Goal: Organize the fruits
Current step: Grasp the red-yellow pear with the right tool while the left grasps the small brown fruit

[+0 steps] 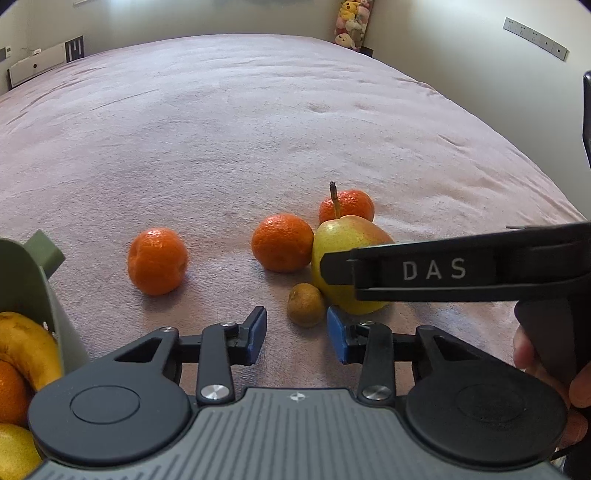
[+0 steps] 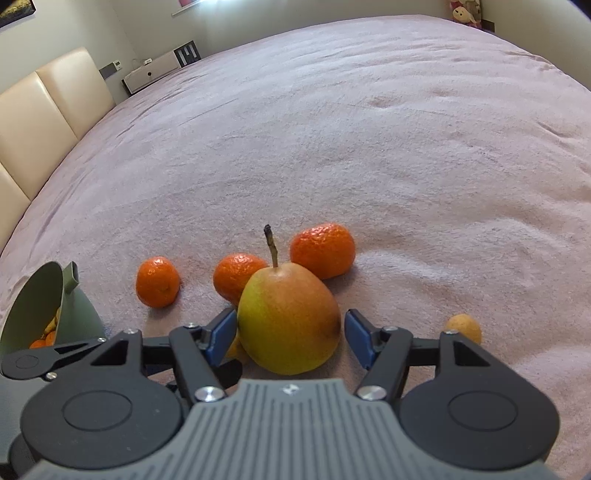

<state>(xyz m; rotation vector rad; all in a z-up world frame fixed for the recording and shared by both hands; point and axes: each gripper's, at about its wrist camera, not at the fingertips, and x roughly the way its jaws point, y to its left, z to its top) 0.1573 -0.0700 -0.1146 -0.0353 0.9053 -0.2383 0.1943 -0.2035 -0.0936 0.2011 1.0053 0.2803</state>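
A yellow-red pear (image 2: 288, 321) stands upright on the pink bedspread (image 2: 332, 129), between the open fingers of my right gripper (image 2: 291, 334); the pads are beside it, not clearly touching. It also shows in the left wrist view (image 1: 341, 243). My left gripper (image 1: 297, 334) is open and empty, just short of a small brown fruit (image 1: 306, 304). Three mandarins (image 1: 157, 261) (image 1: 282, 242) (image 1: 347, 205) lie around the pear. A green bowl (image 1: 33, 280) at the left holds a banana (image 1: 26, 347) and other fruit.
Another small yellowish fruit (image 2: 463, 326) lies right of the right gripper. A cream headboard (image 2: 44, 118) stands at the left. Plush toys (image 1: 351, 22) sit at the far edge of the bedspread.
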